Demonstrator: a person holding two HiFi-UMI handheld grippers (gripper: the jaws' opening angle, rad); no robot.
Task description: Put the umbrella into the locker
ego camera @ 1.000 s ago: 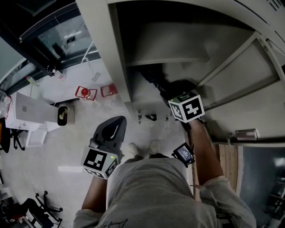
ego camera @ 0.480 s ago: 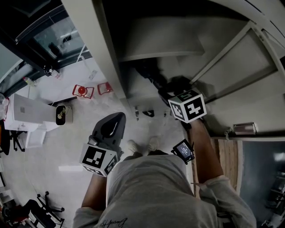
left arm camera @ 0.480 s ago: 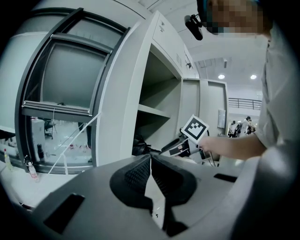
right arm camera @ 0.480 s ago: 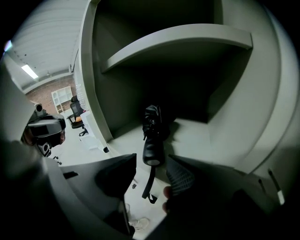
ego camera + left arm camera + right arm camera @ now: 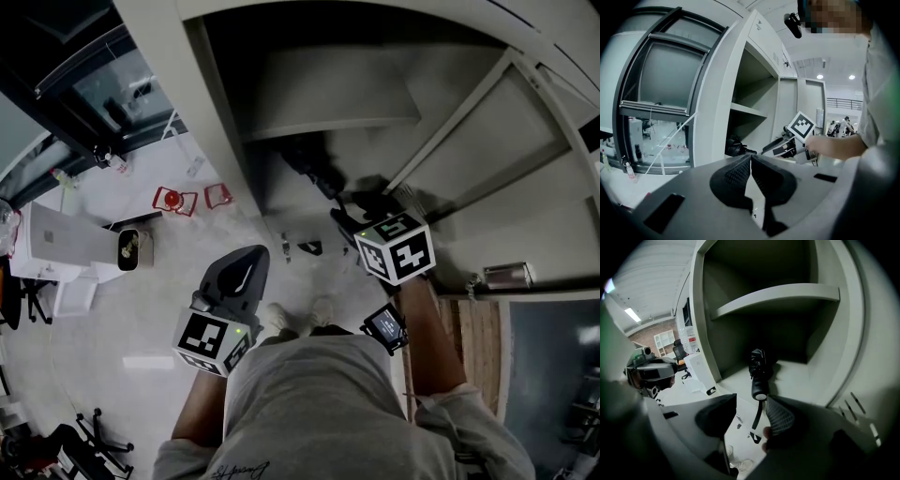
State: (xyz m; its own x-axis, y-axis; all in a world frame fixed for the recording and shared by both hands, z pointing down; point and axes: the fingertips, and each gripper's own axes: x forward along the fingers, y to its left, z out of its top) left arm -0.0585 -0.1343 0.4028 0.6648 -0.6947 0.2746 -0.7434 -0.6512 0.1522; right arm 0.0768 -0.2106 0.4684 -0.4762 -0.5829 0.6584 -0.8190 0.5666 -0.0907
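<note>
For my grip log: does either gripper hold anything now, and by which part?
Nothing. The right gripper is open, and the umbrella lies free in the locker; the left gripper is shut, empty.

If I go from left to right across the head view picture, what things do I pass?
White box → small dark bin → left tongs → black umbrella → right tongs → wooden board.
</note>
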